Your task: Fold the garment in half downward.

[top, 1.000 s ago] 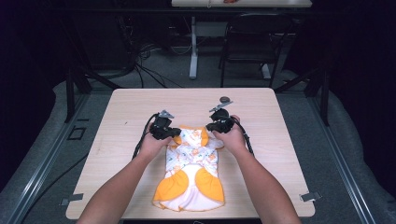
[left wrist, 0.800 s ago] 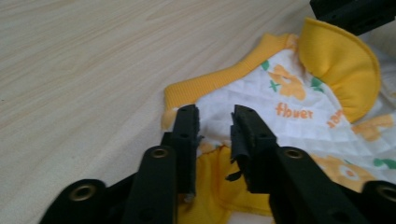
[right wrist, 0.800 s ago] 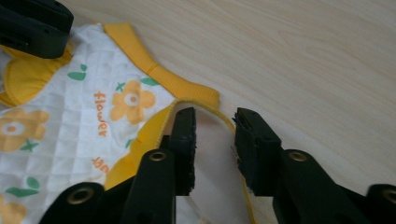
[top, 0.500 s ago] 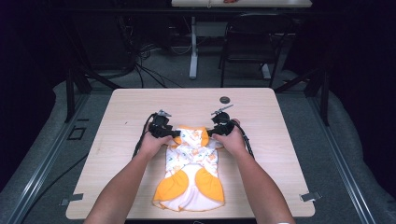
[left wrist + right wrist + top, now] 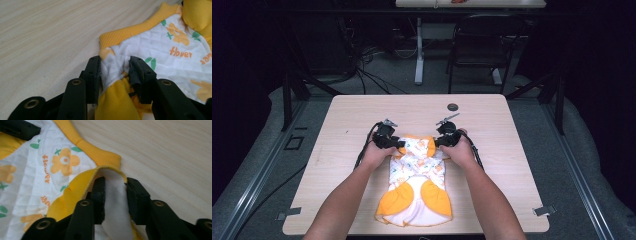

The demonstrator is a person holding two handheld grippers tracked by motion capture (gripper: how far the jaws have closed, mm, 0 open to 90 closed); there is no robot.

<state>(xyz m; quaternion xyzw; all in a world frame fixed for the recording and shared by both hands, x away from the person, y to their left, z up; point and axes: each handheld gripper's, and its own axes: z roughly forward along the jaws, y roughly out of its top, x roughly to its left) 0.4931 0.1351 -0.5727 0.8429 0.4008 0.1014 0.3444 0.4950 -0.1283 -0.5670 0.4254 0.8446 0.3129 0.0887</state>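
A small quilted garment [image 5: 417,175], white with orange flowers and yellow trim, lies flat on the wooden table [image 5: 512,150], its yellow parts toward the person. My left gripper [image 5: 398,144] is at its far left corner and my right gripper [image 5: 438,142] at its far right corner. In the left gripper view the left gripper [image 5: 115,66] is shut on a bunched fold of white cloth [image 5: 160,50] beside the yellow ribbed band. In the right gripper view the right gripper [image 5: 115,183] is shut on the garment's [image 5: 50,165] yellow-edged corner, with its white lining between the jaws.
A small dark round thing [image 5: 453,106] sits on the table behind the right gripper. Bare wood lies to both sides of the garment. Metal clamps [image 5: 544,210] sit at the front corners. A chair [image 5: 482,45] and floor cables stand beyond the table's far edge.
Both grippers have come slightly toward the person, each still at its far corner of the garment. The rest of the garment lies as before.
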